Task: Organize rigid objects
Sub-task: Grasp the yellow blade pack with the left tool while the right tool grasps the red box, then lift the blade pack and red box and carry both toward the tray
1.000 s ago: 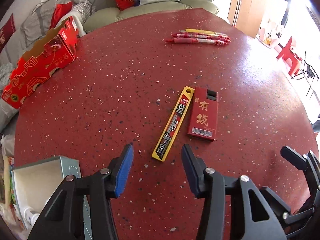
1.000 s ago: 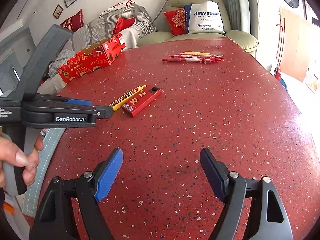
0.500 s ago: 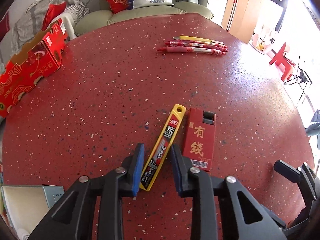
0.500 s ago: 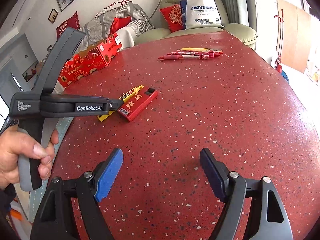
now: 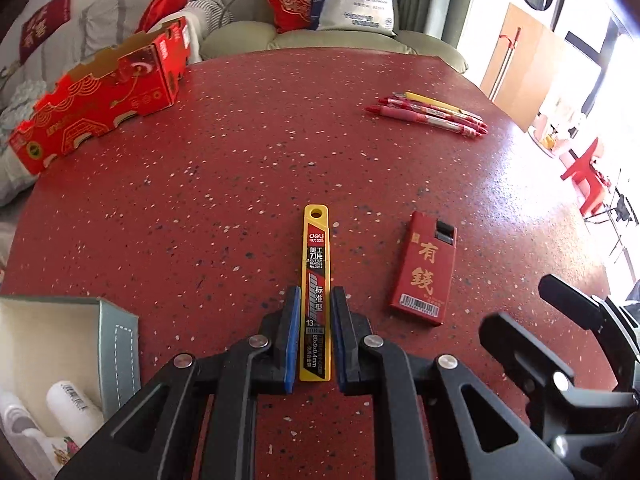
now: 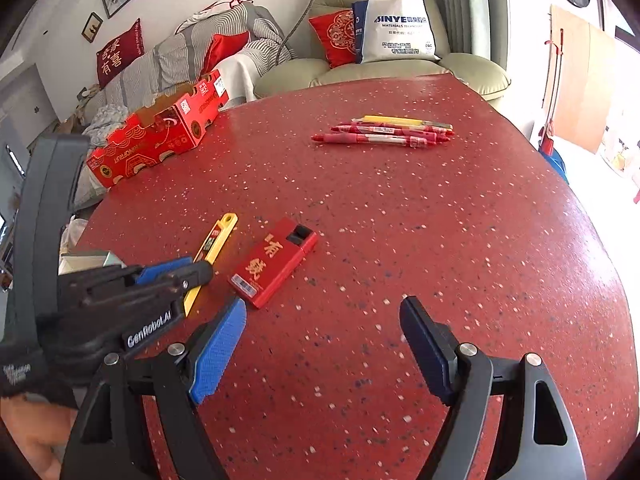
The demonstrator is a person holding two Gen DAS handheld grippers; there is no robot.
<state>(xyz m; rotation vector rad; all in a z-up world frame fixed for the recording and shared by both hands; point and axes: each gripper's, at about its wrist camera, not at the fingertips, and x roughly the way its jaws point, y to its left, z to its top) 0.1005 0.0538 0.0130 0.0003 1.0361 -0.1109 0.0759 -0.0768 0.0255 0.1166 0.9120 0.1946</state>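
Note:
A yellow cutter-blade case (image 5: 316, 264) lies on the red speckled table (image 5: 224, 184), pointing away from me. My left gripper (image 5: 315, 292) is closing on the case's near half, and its blue pads touch both long edges. A flat red box with gold characters (image 5: 426, 268) lies just right of the case. In the right wrist view, the left gripper (image 6: 192, 270) covers the lower part of the yellow case (image 6: 218, 236), with the red box (image 6: 276, 260) beside it. My right gripper (image 6: 324, 304) hovers open over bare table, nearer than the red box, with nothing between its fingers.
Several red pens and a yellow one (image 5: 430, 114) lie together at the far right. A long red carton (image 5: 100, 108) stands at the far left edge. A grey-green open box (image 5: 116, 340) holding white bottles sits at the near left. A sofa with cushions is beyond the table.
My left gripper has moved in over the yellow case and closed from wide open onto its edges. The case now lies straight and apart from the red box. My right gripper has drifted closer.

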